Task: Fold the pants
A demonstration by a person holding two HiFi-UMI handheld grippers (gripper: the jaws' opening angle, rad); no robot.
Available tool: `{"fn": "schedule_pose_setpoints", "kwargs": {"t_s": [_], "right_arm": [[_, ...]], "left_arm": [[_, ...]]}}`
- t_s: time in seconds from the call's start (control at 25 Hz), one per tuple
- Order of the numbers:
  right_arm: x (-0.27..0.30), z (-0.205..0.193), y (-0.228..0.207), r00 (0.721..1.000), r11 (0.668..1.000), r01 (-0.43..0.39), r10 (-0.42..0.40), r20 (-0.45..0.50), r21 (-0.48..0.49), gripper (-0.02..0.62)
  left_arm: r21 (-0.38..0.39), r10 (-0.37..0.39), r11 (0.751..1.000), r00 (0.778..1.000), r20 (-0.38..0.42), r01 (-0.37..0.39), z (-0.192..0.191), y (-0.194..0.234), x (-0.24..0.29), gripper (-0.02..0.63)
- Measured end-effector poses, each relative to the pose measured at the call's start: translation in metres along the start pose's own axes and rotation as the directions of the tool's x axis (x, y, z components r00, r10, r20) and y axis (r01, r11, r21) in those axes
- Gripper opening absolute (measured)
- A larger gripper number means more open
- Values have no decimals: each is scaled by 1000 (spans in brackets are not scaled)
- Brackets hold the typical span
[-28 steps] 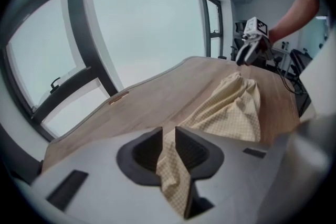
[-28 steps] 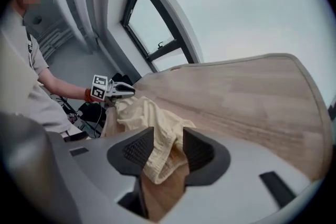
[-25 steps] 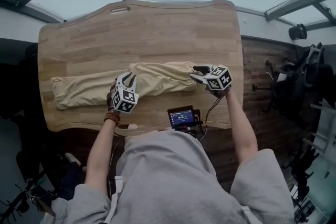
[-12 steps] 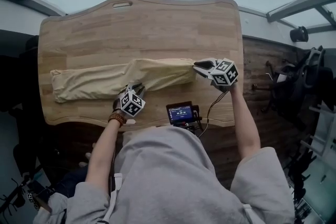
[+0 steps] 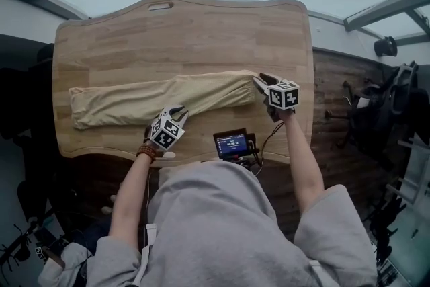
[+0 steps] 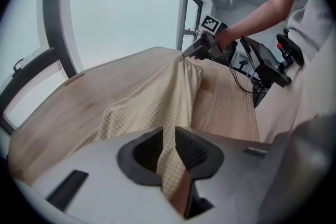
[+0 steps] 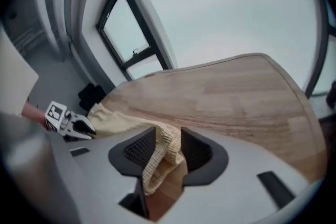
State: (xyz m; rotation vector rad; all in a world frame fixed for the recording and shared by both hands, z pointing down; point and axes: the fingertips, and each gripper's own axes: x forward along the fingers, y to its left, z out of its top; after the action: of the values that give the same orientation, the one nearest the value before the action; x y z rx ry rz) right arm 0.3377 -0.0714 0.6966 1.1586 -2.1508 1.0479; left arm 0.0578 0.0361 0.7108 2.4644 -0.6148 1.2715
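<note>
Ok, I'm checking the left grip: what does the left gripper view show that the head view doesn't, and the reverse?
Only the left gripper view: the left gripper pinches a fold of the pants between its pads, and the cloth tents up to it.
Only the head view: the pants' whole length, out to the leg end at the table's left, and the lit face of the screen.
Both: the wooden table and the right gripper at the pants' other end. Its jaws have just been opening, with cloth between them.
</note>
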Motion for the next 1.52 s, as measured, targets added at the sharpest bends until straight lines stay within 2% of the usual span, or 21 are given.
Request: {"fn": "schedule_pose_setpoints", "kwargs": {"t_s": [0.08,0.2,0.32,0.44,0.52,0.64,0.72,0.8,0.88,0.92,1.04,1.08,1.16,1.2,1.24,1.28,1.36,1.44,1.52], "right_arm": [[-12,-2,4,995,993,-58,49,89,103,202],[-4,-18,12,993,986,-99,90,72,135,233],[18,-31,15,998,986,-68,66,20,151,238],[28,-35,7,1000,984,8,-10,10,181,235],[30,-37,3,999,981,49,-48,-9,187,218],[29,-39,0,992,987,103,-94,-80,123,111],[22,-37,0,989,992,99,-89,-115,77,83],[12,-40,-3,990,995,71,-62,-130,66,77],[-4,-45,-17,987,994,86,-77,-139,61,77],[-15,-49,-28,984,992,113,-103,-146,61,77],[-48,-59,-70,968,973,210,-193,-160,92,77],[-59,-63,-85,961,964,241,-222,-163,110,77],[-79,-71,-114,944,939,308,-282,-170,153,77],[-88,-77,-129,933,922,345,-315,-174,178,77],[-95,-82,-142,921,902,380,-348,-177,204,77],[-102,-87,-153,909,883,410,-376,-179,229,77],[-112,-94,-169,895,854,444,-410,-174,270,77],[-118,-95,-172,889,843,457,-425,-169,283,77],[-117,-94,-170,883,846,468,-436,-172,256,77]], "left_arm": [[-23,7,1000,1000,-16,-7,-7,-1,3,75],[-50,-10,999,999,-45,7,-14,-8,16,75],[-69,-30,997,996,-81,24,-18,-19,31,75],[-116,-26,993,995,-96,14,-18,-25,40,75],[-131,-23,991,996,-85,12,-17,-26,41,75],[-146,-15,989,999,-40,9,-15,-23,31,75],[-199,14,980,1000,24,-9,-12,-13,16,77],[-279,81,959,994,73,-58,-17,7,-3,77],[-374,186,916,980,69,-147,-40,38,-25,77],[-429,244,881,969,46,-201,-57,56,-35,77],[-575,385,738,920,-70,-352,-115,104,-67,77],[-622,404,688,909,-101,-375,-132,114,-75,77],[-711,406,594,904,-138,-376,-158,124,-82,77],[-736,399,564,904,-153,-373,-166,124,-83,77],[-744,389,554,906,-166,-374,-171,123,-82,77],[-738,376,560,909,-178,-376,-173,119,-79,77],[-702,353,603,916,-191,-379,-168,109,-69,75],[-661,347,642,916,-201,-388,-163,104,-63,75],[-645,345,657,916,-203,-390,-163,105,-65,75]]}}
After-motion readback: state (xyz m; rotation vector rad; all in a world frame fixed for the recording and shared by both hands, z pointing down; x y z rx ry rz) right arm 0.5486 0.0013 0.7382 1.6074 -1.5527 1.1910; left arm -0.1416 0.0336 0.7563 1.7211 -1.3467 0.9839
